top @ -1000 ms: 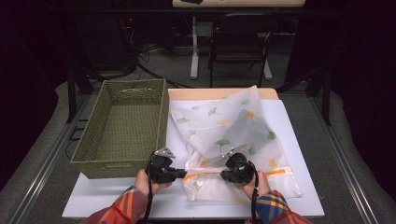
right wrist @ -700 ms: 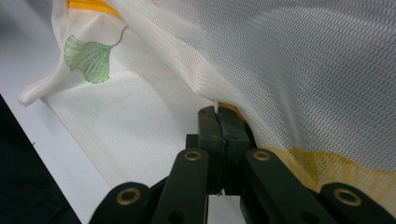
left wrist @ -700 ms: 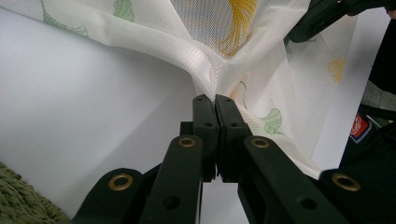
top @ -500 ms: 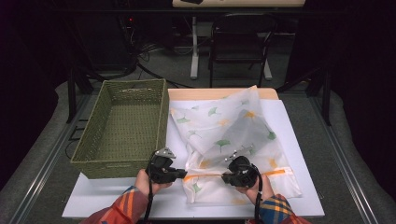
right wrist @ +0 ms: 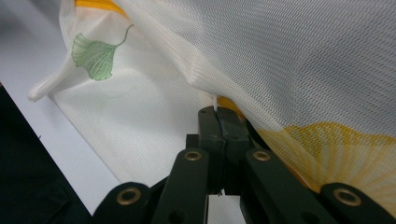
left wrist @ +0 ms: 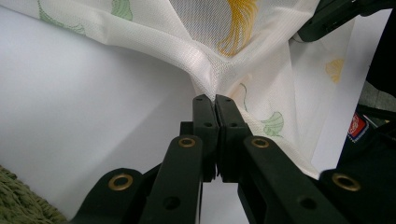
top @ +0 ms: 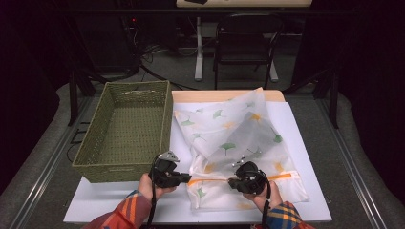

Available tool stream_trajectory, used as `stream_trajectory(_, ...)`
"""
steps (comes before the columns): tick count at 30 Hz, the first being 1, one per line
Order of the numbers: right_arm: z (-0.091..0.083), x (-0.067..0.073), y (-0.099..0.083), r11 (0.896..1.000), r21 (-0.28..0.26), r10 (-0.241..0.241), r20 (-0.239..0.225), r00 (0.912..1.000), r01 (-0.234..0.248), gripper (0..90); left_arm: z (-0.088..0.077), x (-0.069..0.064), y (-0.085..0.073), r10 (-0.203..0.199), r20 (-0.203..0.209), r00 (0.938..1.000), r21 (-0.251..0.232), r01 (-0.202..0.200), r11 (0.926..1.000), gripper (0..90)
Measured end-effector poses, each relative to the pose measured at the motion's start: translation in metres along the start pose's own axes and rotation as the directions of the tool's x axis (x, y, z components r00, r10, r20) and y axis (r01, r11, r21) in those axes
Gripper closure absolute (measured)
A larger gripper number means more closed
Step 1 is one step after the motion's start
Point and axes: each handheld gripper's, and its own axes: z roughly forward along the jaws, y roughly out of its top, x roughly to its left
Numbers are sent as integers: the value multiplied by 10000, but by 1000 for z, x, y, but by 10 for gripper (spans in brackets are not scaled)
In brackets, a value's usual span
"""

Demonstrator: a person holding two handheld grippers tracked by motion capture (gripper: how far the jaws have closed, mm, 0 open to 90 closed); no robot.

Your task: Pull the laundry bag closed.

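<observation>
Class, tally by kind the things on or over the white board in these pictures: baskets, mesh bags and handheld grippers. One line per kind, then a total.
Woven green basket: 1
White mesh bag with leaf print: 1
Grippers: 2, the left gripper and the right gripper, each shut on the bag
Total: 4

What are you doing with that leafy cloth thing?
A person is holding a two-jaw gripper in each hand, and both are pinched shut on a white mesh bag printed with green and yellow leaves. The left gripper grips its near left edge, and the right gripper grips it by the orange strip. The bag lies partly folded on a white board, right beside a green woven basket with nothing inside.
</observation>
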Motion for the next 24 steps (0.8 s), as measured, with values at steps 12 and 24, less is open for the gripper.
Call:
stream_trajectory(12,2,-4,-3,9998,129,157,466,9988,-163,900,0,0,0,2,85,10000,-39,-1,10000,890)
stream_trajectory(24,-3,-14,-12,9984,202,516,871,9949,-535,900,-1,1,0,4,48,10000,10,-4,10000,891)
